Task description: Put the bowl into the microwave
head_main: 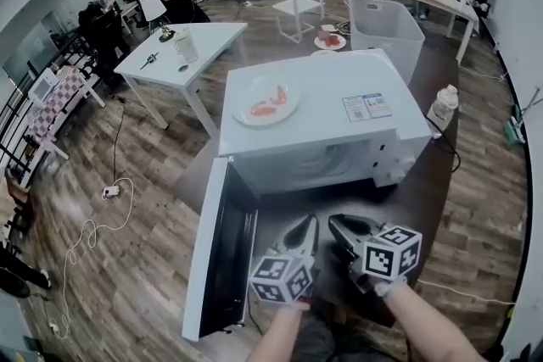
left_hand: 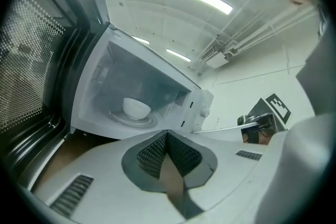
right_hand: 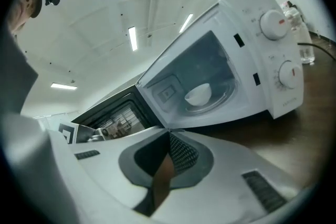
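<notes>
The white microwave point(head_main: 322, 97) stands on a dark table with its door point(head_main: 222, 250) swung wide open to the left. A white bowl point(left_hand: 136, 108) sits upright on the glass turntable inside the cavity and also shows in the right gripper view point(right_hand: 198, 94). My left gripper point(head_main: 301, 231) and right gripper point(head_main: 342, 226) hover side by side in front of the opening, close to my body and apart from the bowl. The left gripper's jaws point(left_hand: 167, 134) are shut with nothing between them. The right gripper's jaws point(right_hand: 169, 134) are shut and empty too.
A plate with red pieces point(head_main: 265, 103) rests on top of the microwave. A bottle point(head_main: 443, 106) stands at the right. Behind are a white table point(head_main: 182, 47), a white chair point(head_main: 301, 0), a white bin point(head_main: 386, 30) and several people. A cable point(head_main: 106, 208) lies on the floor at the left.
</notes>
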The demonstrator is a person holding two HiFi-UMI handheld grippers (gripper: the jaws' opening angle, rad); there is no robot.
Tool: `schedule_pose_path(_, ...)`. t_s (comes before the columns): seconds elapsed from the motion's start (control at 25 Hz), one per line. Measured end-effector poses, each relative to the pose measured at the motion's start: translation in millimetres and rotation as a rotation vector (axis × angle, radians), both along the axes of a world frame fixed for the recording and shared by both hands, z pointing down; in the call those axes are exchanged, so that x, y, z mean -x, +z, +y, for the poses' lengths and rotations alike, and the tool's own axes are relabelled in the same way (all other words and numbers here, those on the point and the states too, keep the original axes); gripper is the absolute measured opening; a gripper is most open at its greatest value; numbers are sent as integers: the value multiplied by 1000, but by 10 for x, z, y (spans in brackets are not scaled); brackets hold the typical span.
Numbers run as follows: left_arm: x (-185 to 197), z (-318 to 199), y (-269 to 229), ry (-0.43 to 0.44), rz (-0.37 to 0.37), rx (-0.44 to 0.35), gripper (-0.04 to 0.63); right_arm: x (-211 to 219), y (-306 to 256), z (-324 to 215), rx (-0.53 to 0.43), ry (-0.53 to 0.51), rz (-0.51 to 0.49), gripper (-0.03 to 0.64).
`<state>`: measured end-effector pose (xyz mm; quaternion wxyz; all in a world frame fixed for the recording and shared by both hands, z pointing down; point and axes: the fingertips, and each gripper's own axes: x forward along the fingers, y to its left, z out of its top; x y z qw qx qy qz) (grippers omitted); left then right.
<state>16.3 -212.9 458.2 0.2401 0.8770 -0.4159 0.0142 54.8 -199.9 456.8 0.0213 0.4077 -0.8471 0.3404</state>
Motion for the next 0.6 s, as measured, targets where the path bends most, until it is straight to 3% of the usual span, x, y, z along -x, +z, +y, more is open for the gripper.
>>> schedule_pose_path(0.24, -42, 438, -73, 22, 37, 0, 6, 76, -37, 458, -24, -57, 30, 0)
schedule_pose_path(0.6, 33, 1049, -143, 50, 34, 4, 6, 218, -145, 968, -47, -84, 47, 0)
